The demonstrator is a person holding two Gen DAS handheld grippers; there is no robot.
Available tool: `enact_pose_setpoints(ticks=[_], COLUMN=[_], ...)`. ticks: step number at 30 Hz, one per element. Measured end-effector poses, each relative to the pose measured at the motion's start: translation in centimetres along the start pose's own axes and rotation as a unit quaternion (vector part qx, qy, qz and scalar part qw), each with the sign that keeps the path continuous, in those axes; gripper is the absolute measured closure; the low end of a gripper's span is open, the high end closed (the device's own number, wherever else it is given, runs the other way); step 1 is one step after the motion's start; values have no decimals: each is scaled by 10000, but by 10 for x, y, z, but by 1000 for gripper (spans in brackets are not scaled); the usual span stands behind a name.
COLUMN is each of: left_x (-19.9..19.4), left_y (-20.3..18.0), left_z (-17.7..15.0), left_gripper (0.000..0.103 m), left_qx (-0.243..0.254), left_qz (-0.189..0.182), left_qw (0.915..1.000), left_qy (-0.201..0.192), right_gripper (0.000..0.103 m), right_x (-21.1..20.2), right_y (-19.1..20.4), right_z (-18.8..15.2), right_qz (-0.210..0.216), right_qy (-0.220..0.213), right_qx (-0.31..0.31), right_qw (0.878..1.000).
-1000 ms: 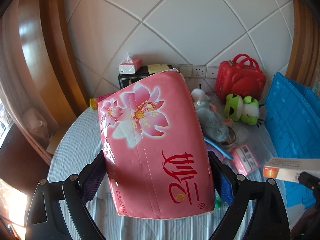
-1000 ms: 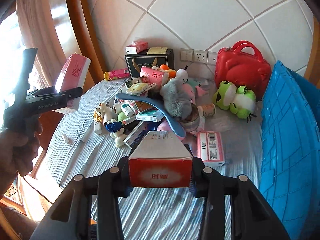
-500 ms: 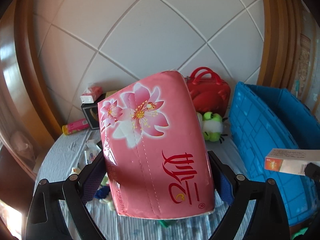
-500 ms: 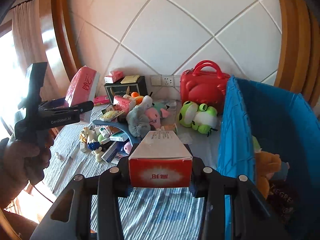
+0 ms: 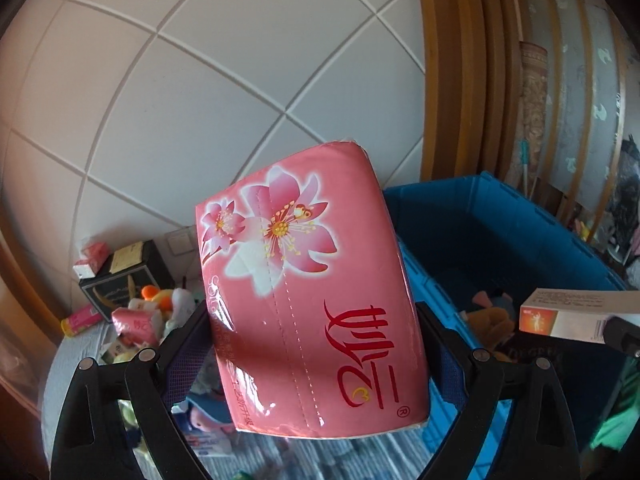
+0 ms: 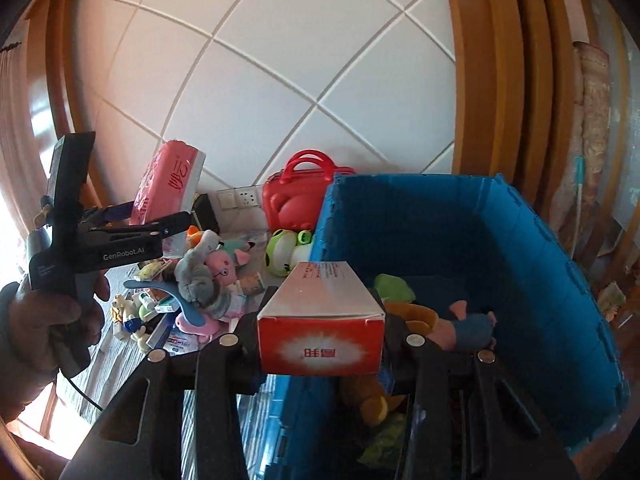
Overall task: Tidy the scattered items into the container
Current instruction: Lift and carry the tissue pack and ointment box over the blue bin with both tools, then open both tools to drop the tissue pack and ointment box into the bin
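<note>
My left gripper (image 5: 312, 344) is shut on a pink tissue pack (image 5: 308, 292) with flower print, held in the air left of the blue crate (image 5: 500, 240). It also shows in the right wrist view (image 6: 168, 184). My right gripper (image 6: 320, 332) is shut on a red and white carton (image 6: 320, 320), held over the near left wall of the blue crate (image 6: 540, 280). The carton also shows in the left wrist view (image 5: 576, 314). Plush toys (image 6: 416, 316) lie inside the crate.
A pile of scattered items (image 6: 200, 288) lies on the striped table left of the crate: a grey plush, a pink pig, small boxes. A green frog plush (image 6: 286, 250), a red case (image 6: 298, 196) and a black box (image 5: 120, 284) stand by the wall.
Both grippers have swung right towards the blue crate with their loads. The right gripper's carton now hangs over the crate's left wall, and the crate's inside has come into view.
</note>
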State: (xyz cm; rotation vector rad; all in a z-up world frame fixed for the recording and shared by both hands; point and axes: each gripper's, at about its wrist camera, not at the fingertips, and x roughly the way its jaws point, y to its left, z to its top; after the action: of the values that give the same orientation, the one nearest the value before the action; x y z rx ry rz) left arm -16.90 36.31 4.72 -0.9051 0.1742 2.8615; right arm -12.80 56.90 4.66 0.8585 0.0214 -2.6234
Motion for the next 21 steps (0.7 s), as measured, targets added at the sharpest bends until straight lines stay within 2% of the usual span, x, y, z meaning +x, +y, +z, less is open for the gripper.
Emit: enact_pose_setpoints(ticks=[9,21], left_x=[19,57], left_y=[-98,-174], left_z=[45,92], left_gripper=[8,8], left_qx=[434,764], left_qz=[-612,-1183], left_qw=[9971,9899], left_qy=[-141,-163], right_gripper=[63,63], right_x=[-24,-30], right_y=[-72,-133], right_z=[-4,-9], right_qz=[-547,-1055], right_qy=[-33,59], right_qx=[306,655], right_qw=[9980,9922])
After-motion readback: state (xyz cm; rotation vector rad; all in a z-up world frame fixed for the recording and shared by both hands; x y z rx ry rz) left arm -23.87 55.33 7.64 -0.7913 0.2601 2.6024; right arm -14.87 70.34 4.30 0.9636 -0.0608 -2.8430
